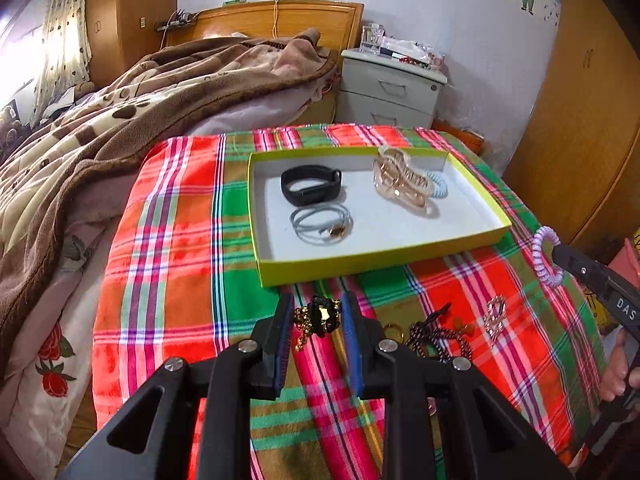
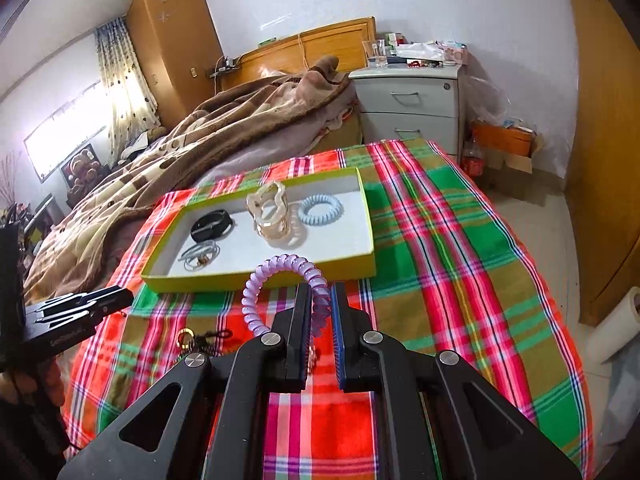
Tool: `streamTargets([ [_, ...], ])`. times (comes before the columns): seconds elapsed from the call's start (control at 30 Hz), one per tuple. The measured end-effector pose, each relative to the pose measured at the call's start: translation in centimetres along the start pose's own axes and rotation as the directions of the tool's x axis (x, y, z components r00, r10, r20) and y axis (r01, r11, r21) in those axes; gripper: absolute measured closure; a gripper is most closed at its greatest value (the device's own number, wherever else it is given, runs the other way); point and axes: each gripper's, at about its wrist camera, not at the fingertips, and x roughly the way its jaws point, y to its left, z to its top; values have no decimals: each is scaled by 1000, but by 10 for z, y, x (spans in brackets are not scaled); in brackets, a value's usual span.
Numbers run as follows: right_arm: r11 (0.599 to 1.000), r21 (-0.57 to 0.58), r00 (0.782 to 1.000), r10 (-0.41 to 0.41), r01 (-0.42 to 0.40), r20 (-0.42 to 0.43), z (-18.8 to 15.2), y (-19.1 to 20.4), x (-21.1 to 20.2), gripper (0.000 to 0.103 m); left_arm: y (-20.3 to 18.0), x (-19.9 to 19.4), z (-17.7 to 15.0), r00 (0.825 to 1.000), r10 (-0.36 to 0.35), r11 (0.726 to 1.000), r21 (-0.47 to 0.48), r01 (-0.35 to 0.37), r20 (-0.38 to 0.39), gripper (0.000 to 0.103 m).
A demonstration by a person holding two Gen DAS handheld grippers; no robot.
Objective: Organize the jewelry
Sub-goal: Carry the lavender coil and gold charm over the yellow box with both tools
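Plaid cloth [image 1: 168,240], woven in red, green and orange stripes, covers the bench, and on it sits a shallow rectangular tray [image 1: 376,258] with lime-green walls and a smooth white floor. Inside lie a matte black band [image 1: 311,184], a doubled grey cord loop [image 1: 320,222] with a small gold charm, a glossy translucent amber claw clip [image 1: 402,182], and a pale blue spiral tie [image 1: 438,185] just behind the clip. The right gripper [image 2: 321,304] is narrowed on a lilac spiral tie [image 2: 276,276], a ribbed plastic coil arching up and left from the blue-padded fingers, held above the cloth near the tray's front wall. The left gripper [image 1: 316,314] hovers low over the cloth in front of the tray, its jaws partly open around a black-and-gold chain piece [image 1: 322,314]; whether the pads touch it cannot be told. To the right of that on the cloth lie a dark beaded spiral [image 1: 444,340], a gold ring [image 1: 394,330] and a pale glittery clip [image 1: 495,316]. A fuzzy brown blanket [image 1: 120,128] is heaped on the bed beside the bench.
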Motion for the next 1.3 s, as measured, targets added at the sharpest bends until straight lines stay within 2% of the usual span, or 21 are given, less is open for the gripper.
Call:
streamTargets([
  [0.27,999,-41,1000,-23,23,13,25,6,13,93,-4,0,20,1000,-19,1000,10,19,21,78],
  [0.7,997,-57,997,-57,55,-50,54,-1,61,93,-12,24,40,999,-52,999,7,52,-1,78],
  [1.3,992,-85,983,-108,96,-150,63,-16,113,93,-4,68,46,995,-55,998,-27,53,-79,78],
])
